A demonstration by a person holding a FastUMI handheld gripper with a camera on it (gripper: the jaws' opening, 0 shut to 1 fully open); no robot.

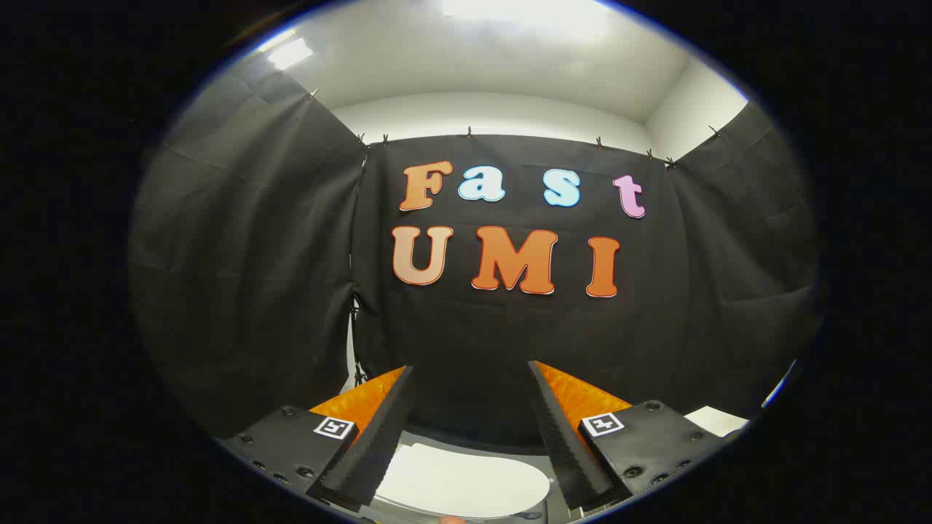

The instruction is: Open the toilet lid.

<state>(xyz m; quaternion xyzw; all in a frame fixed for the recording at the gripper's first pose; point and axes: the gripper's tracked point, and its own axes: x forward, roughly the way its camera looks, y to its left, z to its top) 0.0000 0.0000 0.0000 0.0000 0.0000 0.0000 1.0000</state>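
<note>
Here, approach step: gripper (472,378) spread wide, grasping nothing; smooth white plastic toilet lid (466,484) at 6 o'clock; next, probably dip under its edge.

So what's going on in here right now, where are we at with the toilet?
A person is holding the gripper above the toilet lid, which shows white and flat between and below the fingers. The fingers are spread wide apart, holding nothing and apparently not touching the lid. They point toward the black cloth wall beyond. The lid looks down, so opening it has not begun.
</note>
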